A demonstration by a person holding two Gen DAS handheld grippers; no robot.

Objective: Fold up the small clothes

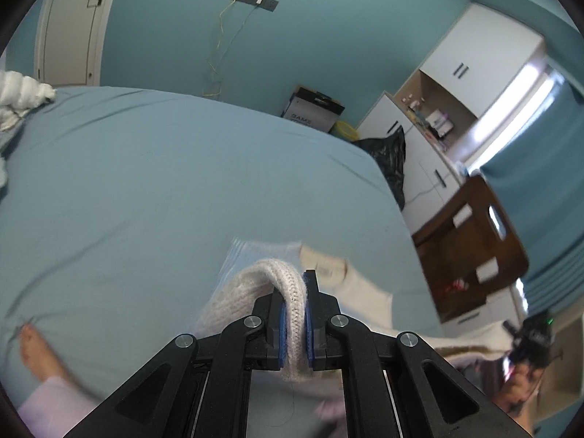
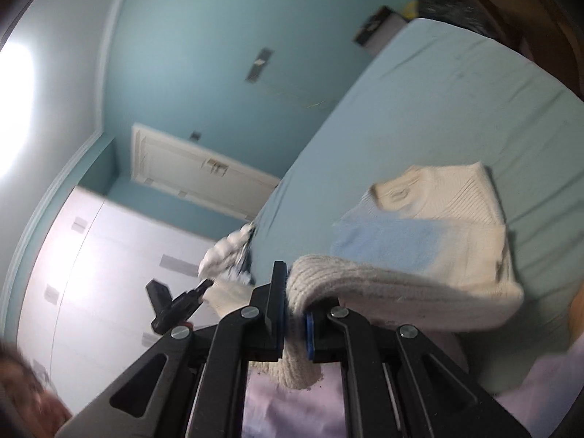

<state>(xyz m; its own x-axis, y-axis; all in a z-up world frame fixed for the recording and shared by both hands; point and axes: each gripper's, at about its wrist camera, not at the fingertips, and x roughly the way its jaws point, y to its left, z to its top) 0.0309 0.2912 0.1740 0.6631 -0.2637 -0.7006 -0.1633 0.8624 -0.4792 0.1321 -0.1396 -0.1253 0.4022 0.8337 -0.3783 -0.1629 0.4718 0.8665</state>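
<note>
Nearest me, the left gripper (image 1: 295,314) pinches a ribbed edge of the cream knitted sweater with a pale blue panel (image 2: 430,226); the right gripper (image 2: 292,314) is clamped on another edge. The sweater hangs partly lifted over the light blue bedsheet (image 1: 146,182). I'd keep both edges level and taut, then lay them down together.

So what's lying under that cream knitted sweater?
The cream sweater, pinched by both tools, lies over the blue bedsheet. A light blue patch shows on it. Whatever lies beneath stays hidden.
</note>
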